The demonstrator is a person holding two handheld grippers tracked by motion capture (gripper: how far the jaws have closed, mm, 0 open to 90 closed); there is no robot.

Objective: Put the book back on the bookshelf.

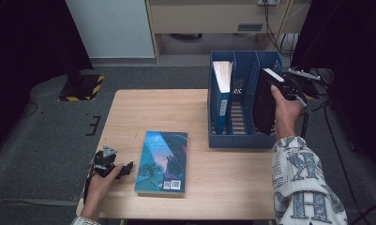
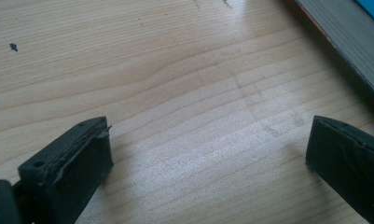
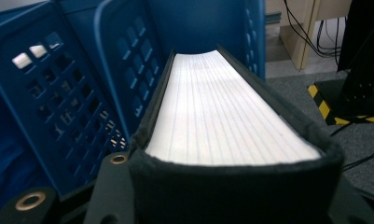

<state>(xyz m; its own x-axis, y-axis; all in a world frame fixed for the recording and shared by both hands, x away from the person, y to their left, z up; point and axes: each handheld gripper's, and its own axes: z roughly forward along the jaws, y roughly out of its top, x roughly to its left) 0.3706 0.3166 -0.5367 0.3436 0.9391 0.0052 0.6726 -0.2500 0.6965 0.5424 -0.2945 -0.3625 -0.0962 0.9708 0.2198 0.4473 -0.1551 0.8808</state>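
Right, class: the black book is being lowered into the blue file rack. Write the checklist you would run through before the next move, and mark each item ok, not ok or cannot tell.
1. Right gripper holds the black book firmly: ok, jaws clamp it in the right gripper view.
2. Book upright over the rightmost slot of the blue rack: ok, slightly tilted.
3. That slot free of other things: cannot tell, the book hides its floor.
4. Book standing in the left slot out of the way: ok.
5. Left gripper idle, open on the table: ok.
6. Teal book lying flat, ready for pickup: ok.
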